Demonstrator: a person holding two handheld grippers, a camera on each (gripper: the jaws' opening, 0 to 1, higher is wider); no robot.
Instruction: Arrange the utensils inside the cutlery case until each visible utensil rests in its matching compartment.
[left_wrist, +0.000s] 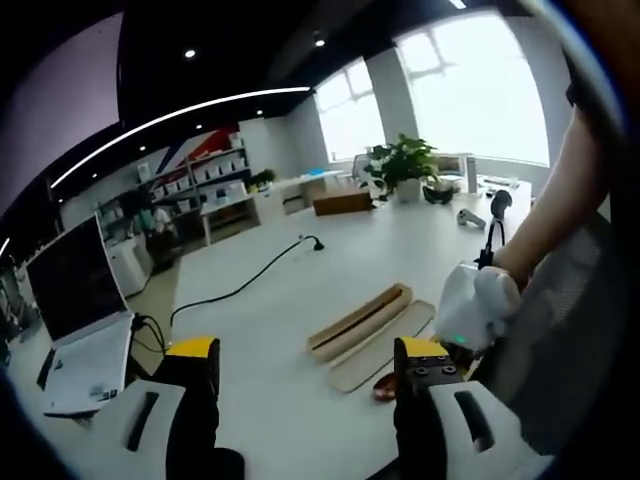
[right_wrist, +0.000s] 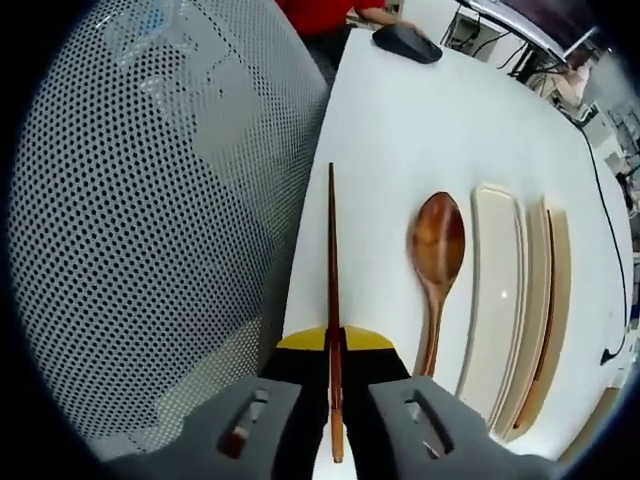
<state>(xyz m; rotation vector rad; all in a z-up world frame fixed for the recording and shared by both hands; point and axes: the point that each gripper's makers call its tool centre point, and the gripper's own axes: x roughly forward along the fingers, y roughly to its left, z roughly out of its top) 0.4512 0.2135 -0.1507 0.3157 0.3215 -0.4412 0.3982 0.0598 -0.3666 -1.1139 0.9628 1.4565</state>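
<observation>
The right gripper (right_wrist: 334, 385) is squeezed tight on a long brown chopstick (right_wrist: 332, 290). The left gripper (left_wrist: 305, 385) is wide open and holds nothing. A wooden spoon (right_wrist: 438, 250) lies on the white table (right_wrist: 400, 130), just beside the open cutlery case (right_wrist: 500, 300). The thin stick could slip or tip sideways, then miss its narrow slot.

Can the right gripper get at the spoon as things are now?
Probably not yet: the right gripper is shut on a chopstick. The spoon lies bare on the table beside it, nothing over it, so the way is free once the chopstick is set down.
</observation>
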